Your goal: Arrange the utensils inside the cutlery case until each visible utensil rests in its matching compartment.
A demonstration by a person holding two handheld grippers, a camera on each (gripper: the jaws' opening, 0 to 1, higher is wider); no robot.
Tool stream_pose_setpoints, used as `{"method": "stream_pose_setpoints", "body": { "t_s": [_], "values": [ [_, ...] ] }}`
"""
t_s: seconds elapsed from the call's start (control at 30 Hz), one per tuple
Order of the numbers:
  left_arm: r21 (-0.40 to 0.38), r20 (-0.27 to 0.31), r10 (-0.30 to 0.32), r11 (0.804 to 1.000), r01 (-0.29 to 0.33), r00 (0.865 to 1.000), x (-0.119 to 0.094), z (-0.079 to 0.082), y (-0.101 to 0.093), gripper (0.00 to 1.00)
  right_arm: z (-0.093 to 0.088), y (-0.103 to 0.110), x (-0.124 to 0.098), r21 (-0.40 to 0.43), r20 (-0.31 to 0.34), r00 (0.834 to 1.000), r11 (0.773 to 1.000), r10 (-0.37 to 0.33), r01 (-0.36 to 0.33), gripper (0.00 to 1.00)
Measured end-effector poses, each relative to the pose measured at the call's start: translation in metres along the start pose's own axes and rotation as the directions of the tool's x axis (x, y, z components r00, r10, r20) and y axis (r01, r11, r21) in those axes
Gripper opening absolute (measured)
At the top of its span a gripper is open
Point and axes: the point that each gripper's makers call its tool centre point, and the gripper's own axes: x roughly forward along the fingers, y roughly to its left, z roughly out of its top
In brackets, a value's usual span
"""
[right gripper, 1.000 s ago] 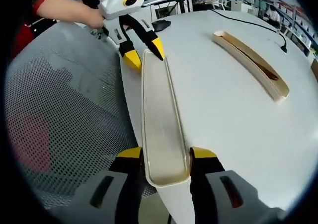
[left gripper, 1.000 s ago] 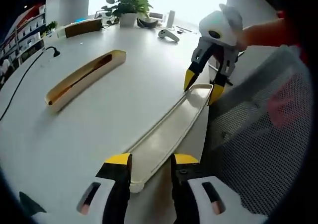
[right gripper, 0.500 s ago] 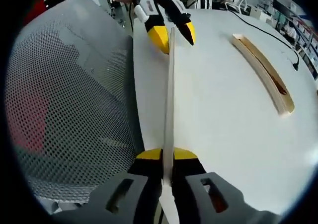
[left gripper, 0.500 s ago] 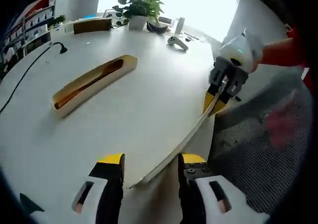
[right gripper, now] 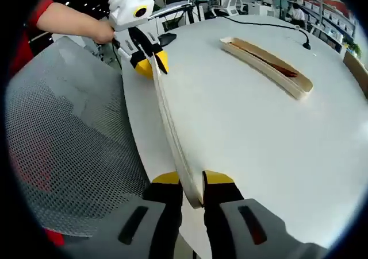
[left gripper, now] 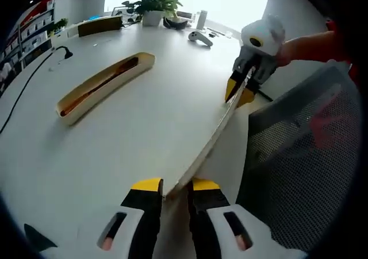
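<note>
Your left gripper (left gripper: 171, 185) and right gripper (right gripper: 191, 180) each clamp one end of the long cream plastic lid (left gripper: 210, 144), held edge-on; its inner face is hidden.

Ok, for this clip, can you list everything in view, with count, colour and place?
Case lid: one, cream, turned on edge near the table's edge, gripped at both ends.
Case base: one, cream with a brown utensil inside, lying further in on the table.
Table: one, white, rounded.
Mesh chair: one, grey, beside the table.
Potted plant: one, green in a white pot, far edge.
Black cable: one, far side of the table.
Controller: one, white, near the plant.
Left tongs: yellow-tipped, shut on the near end of the lid.
Right tongs: yellow-tipped, shut on the other end.
</note>
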Motion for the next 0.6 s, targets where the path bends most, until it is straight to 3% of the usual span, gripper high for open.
{"method": "stream_pose_setpoints", "body": {
  "t_s": [0.1, 0.17, 0.33, 0.4, 0.43, 0.47, 0.5, 0.57, 0.6],
  "values": [
    [-0.006, 0.004, -0.005, 1.000, 0.005, 1.000, 0.002, 0.002, 0.000, 0.17, -0.001, 0.000, -0.002, -0.031, 0.011, 1.000, 1.000, 0.000, 0.000, 0.10],
    [0.015, 0.000, -0.008, 1.000, 0.008, 1.000, 0.005, 0.003, 0.001, 0.16, -0.001, 0.002, 0.000, -0.110, 0.001, 1.000, 0.994, 0.012, -0.012, 0.09],
    [0.022, -0.005, -0.054, 0.998, 0.054, 0.999, 0.002, 0.003, -0.002, 0.14, -0.002, 0.000, 0.000, -0.141, 0.009, 0.999, 0.989, 0.046, -0.044, 0.07],
    [0.036, -0.013, -0.063, 0.997, 0.063, 0.998, 0.001, 0.002, -0.005, 0.14, -0.005, 0.004, 0.001, -0.203, -0.026, 0.997, 0.976, 0.073, -0.077, 0.06],
    [0.041, -0.012, -0.060, 0.997, 0.060, 0.998, 0.000, 0.003, -0.005, 0.14, -0.007, 0.014, 0.000, -0.185, -0.068, 0.990, 0.974, 0.122, -0.133, 0.04],
    [0.050, -0.002, -0.040, 0.998, 0.041, 0.999, -0.003, 0.006, -0.001, 0.15, -0.005, 0.019, 0.000, -0.224, -0.079, 0.986, 0.961, 0.145, -0.159, 0.03],
    [0.045, 0.014, -0.020, 0.999, 0.020, 1.000, -0.004, 0.008, 0.004, 0.18, -0.001, 0.024, -0.001, -0.267, -0.069, 0.983, 0.946, 0.168, -0.181, 0.01],
    [0.011, 0.046, -0.011, 1.000, 0.010, 0.999, -0.008, 0.013, 0.010, 0.21, 0.010, 0.029, -0.003, -0.171, -0.024, 0.981, 0.966, 0.190, -0.192, 0.01],
    [-0.014, 0.051, -0.014, 1.000, 0.015, 0.999, -0.011, 0.012, 0.013, 0.22, 0.019, 0.029, -0.005, -0.242, 0.013, 0.978, 0.950, 0.208, -0.198, 0.01]
  ]
}}
